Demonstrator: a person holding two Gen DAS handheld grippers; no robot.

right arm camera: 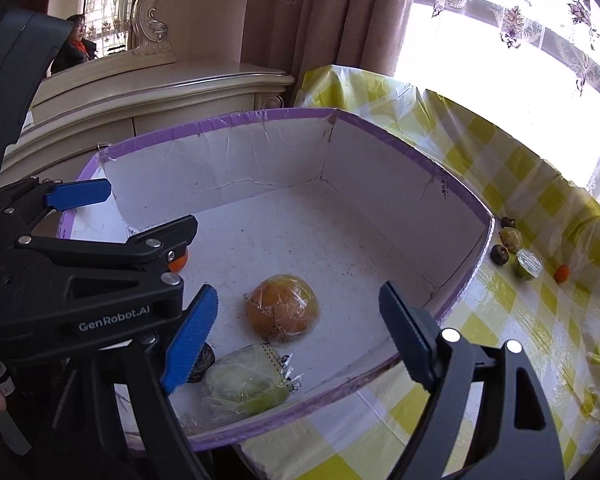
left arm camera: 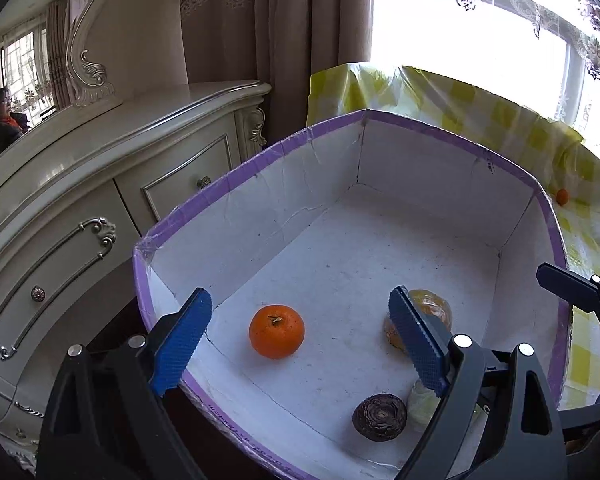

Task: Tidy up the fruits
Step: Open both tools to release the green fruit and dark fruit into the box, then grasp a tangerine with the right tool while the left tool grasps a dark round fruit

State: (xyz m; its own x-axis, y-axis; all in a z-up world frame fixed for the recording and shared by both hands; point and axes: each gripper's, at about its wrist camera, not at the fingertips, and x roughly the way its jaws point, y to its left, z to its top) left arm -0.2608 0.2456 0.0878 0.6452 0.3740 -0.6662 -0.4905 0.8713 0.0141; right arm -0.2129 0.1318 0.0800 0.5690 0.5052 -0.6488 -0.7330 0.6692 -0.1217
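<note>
I am holding the left gripper (left arm camera: 300, 340) over the near left corner of the box (left arm camera: 420, 124), its jaws spread wide and gripping nothing. The orange (left arm camera: 276, 331) is lying on the box floor between those jaws, already put away. Moving rightward, a dark round fruit (left arm camera: 379, 417), a wrapped orange fruit (right arm camera: 282, 308) and a wrapped green fruit (right arm camera: 246, 384) are also sitting inside, near the front wall.

I am hovering the right gripper (right arm camera: 296, 334) above the box's near right edge, its jaws equally wide apart and empty.

What I am weighing is farther right: the loose fruits (right arm camera: 516, 246) are lying on the checked tablecloth (right arm camera: 500, 340) just outside the box's right wall, a small cluster running away from me, with a small orange one (right arm camera: 562, 273) at the far end. They are sitting ahead and to the right of the right jaws, well apart from the left ones, so I judge the right hand is the nearer one for the next pick.
</note>
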